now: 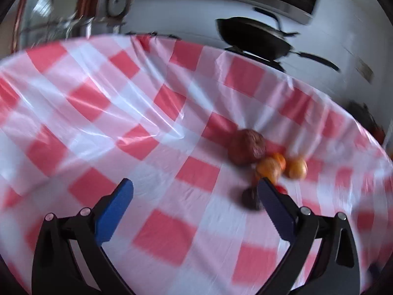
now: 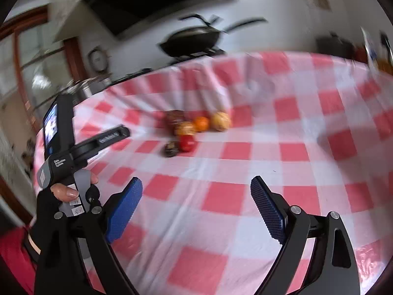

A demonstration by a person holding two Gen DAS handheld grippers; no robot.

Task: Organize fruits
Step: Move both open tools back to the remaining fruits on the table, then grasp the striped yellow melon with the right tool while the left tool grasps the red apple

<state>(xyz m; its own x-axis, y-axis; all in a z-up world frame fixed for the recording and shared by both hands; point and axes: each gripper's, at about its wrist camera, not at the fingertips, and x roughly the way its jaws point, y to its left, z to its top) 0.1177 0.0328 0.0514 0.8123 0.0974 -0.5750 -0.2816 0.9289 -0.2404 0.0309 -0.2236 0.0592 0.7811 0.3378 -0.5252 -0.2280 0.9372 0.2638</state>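
Hovering over the checked cloth (image 2: 221, 196), both my grippers, left (image 1: 195, 184) and right (image 2: 196, 184), gape empty; the blurred fruits (image 2: 194, 127) cluster mid-frame, the row running left-right.

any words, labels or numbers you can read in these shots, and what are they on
Nothing reads cleanly.
Two small white stickers on the left gripper's handle: handwritten marks, too small to read.
White print on the grey body of the left gripper: too blurred to read.
Round dial on the far wall: no legible figures.
Small screen on that gripper: a picture only, no text legible.
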